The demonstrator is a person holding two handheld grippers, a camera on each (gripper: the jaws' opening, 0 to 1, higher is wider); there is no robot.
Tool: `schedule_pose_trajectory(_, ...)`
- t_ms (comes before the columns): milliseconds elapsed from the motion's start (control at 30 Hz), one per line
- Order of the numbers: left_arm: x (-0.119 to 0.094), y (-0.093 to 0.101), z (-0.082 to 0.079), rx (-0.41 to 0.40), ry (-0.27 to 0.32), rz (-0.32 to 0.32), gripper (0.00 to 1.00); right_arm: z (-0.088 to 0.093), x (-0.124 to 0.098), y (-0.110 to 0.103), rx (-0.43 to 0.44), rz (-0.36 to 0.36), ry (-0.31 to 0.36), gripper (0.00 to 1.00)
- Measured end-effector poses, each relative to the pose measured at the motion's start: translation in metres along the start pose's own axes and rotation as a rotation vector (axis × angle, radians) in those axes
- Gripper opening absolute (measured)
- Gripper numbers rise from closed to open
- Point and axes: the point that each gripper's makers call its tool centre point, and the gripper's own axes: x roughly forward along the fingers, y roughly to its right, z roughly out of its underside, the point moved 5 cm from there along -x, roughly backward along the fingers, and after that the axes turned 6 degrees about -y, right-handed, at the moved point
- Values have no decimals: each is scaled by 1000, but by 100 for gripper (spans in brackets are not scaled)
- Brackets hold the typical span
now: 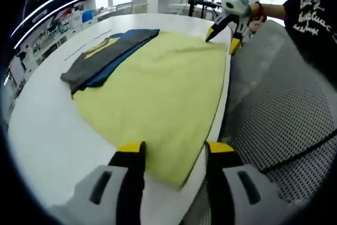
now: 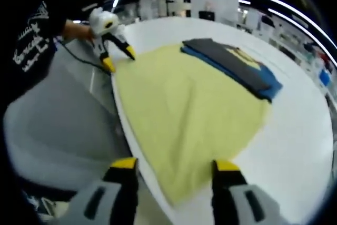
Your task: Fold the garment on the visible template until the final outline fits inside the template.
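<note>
1. Left gripper view: The yellow garment [image 1: 158, 93] lies spread flat on the round white table [image 1: 47, 135], its near corner reaching the table's edge. The left gripper [image 1: 175, 151] hangs just above that corner, jaws apart with nothing between them, seemingly lined up to take the cloth there. At the garment's far corner the right gripper [image 1: 224, 39], held by a person's hand [image 1: 256, 14], points its yellow tips down at the fabric with jaws apart. The two tools appear to stand at opposite corners of one edge so that edge can be lifted evenly for a fold. Touching the garment's far side, a stack of folded dark clothes [image 1: 105, 59], grey over blue with a yellow patch, sits out of the way. No template outline can be made out on the table.

2. Right gripper view: The same yellow garment [image 2: 184, 114] fans out from its near corner, which lies between the right gripper [image 2: 176, 169] and its parted, empty jaws. Across the cloth the left gripper [image 2: 120, 59] hovers at the far corner, tips spread. The dark folded stack [image 2: 234, 64] rests against the garment's far edge. The fold looks not yet begun, with the garment lying fully open.
</note>
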Motion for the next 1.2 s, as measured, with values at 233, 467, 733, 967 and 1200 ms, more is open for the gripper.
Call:
schedule_pose_trajectory(233,-1,0,-1,-2,10,14,40,1,1,2,-52,20,-19,47)
schedule_pose_trajectory(467,-3,-8,-1,-27,10,-7,32,1,0,8,-48,39,-10,40)
schedule_pose_trajectory(733,0,-19,0,-38,-6,-41,4,1,1,18,-9,75,0,0)
schedule_pose_trajectory(967,2,-22,-1,-63,-1,-40,0,0,1,21,25,53,19,0)
schedule_pose_trajectory(1200,-8,-22,-6,-128,23,-36,0,1,-9,21,82,16,51,0)
